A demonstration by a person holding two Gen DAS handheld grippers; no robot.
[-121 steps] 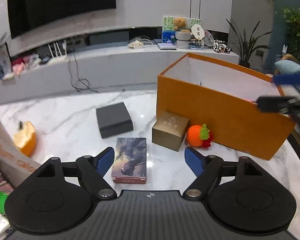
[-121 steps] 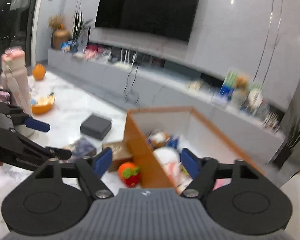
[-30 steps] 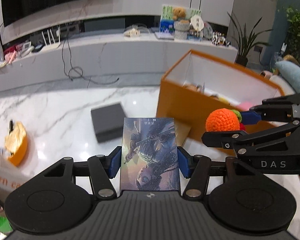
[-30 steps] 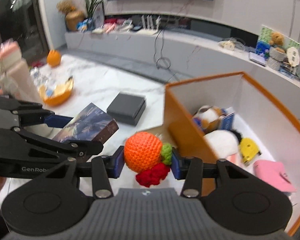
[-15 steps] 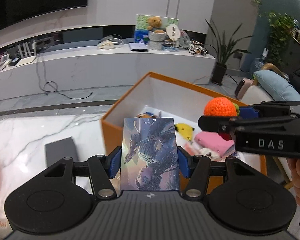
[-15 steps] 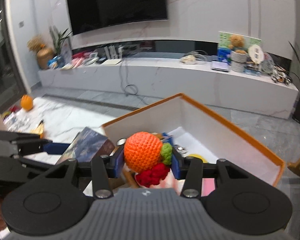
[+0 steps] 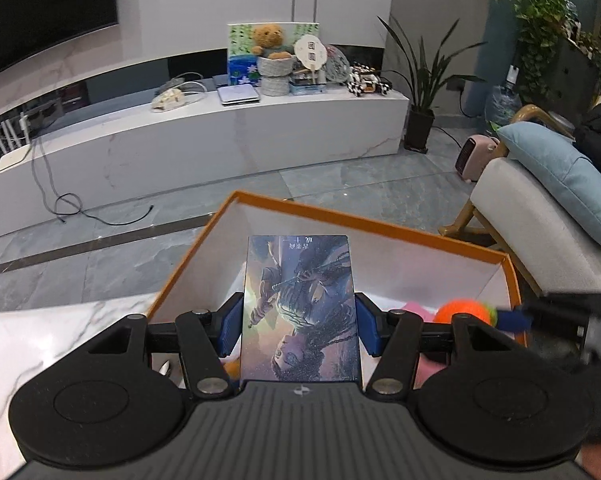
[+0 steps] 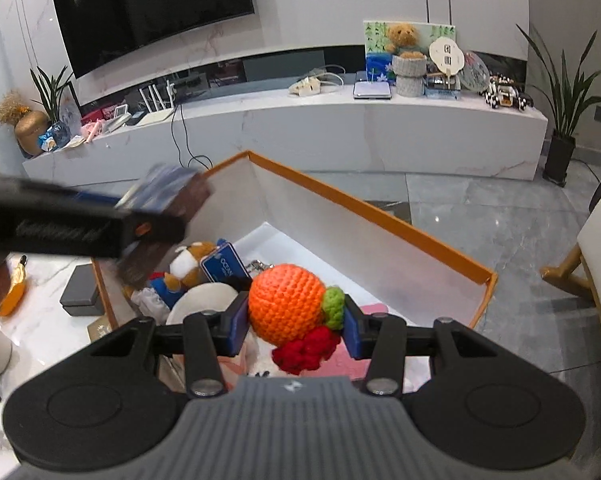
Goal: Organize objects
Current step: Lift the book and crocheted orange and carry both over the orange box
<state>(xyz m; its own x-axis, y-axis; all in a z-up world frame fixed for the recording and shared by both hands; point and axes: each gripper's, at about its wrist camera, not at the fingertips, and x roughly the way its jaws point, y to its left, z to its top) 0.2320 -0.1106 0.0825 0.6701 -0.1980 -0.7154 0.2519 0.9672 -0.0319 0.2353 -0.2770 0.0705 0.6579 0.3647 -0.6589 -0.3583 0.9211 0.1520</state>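
Note:
My left gripper (image 7: pixel 298 326) is shut on an illustrated card box (image 7: pixel 299 308), held flat above the open orange storage box (image 7: pixel 364 222). My right gripper (image 8: pixel 294 322) is shut on a crocheted orange toy (image 8: pixel 286 307) with a green leaf and red tuft, also over the orange storage box (image 8: pixel 384 216). In the right wrist view the left gripper's arm and the card box (image 8: pixel 164 192) show blurred at the left. The crocheted toy (image 7: pixel 464 312) appears blurred at the right of the left wrist view. Inside the storage box lie a plush toy (image 8: pixel 192 262), a blue card (image 8: pixel 224 266) and a pink item (image 8: pixel 370 310).
The marble table (image 8: pixel 52 332) carries a dark grey box (image 8: pixel 80 292), a tan box (image 8: pixel 102 330) and an orange peel (image 8: pixel 14 284) left of the storage box. A cushioned chair (image 7: pixel 540 216) stands to the right. A white TV bench (image 8: pixel 340 136) runs along the back.
Both grippers have travelled with their loads from beside the storage box to above its open interior. The card box and the crocheted toy stay gripped.

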